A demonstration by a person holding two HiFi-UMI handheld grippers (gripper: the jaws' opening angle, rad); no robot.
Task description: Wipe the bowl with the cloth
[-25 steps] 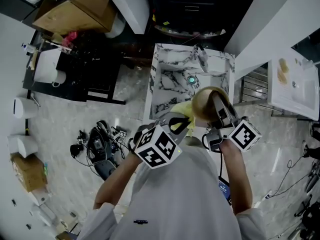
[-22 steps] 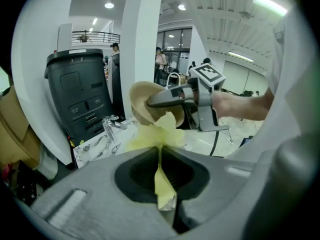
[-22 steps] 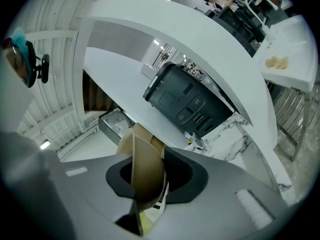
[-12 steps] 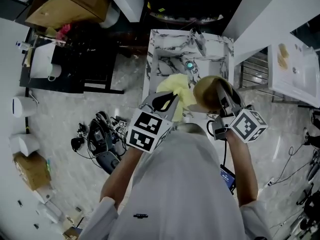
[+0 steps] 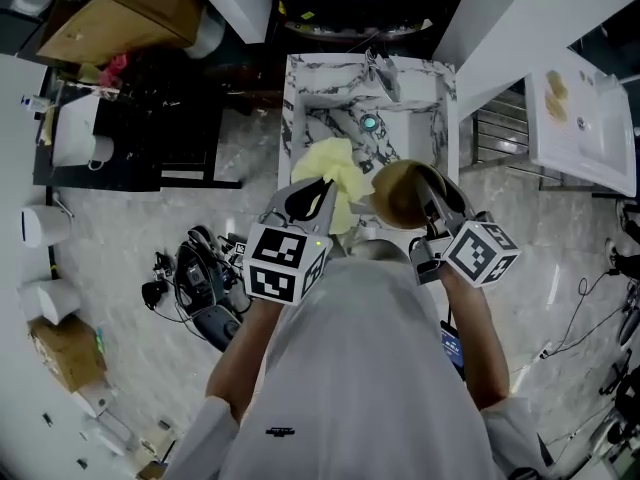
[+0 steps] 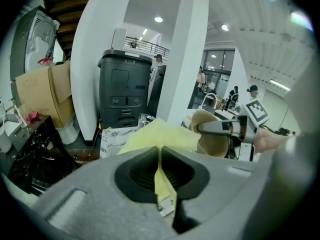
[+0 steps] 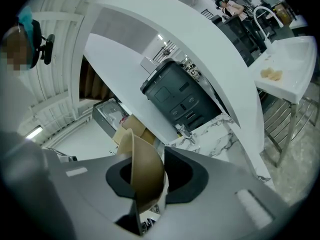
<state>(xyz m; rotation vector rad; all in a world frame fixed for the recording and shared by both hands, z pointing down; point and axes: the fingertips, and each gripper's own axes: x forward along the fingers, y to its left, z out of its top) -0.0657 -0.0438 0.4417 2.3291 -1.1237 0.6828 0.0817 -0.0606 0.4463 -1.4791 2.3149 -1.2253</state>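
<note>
A tan bowl point(image 5: 398, 194) is held tilted on edge over the near end of a marble counter point(image 5: 432, 108), its rim clamped in the right gripper point(image 5: 432, 200). Just beside it on the left, a yellow cloth point(image 5: 335, 168) is pinched in the left gripper point(image 5: 318, 198), whose jaws are closed on it.

The cloth point(image 5: 335, 166) is pale yellow; the bowl point(image 5: 398, 196) at its 3 o'clock is tan. The counter point(image 5: 314, 118) shows white marble with grey veins.

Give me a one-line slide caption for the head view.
The left gripper pinches a yellow cloth next to the tan bowl gripped by the right gripper, above a marble sink.
</note>
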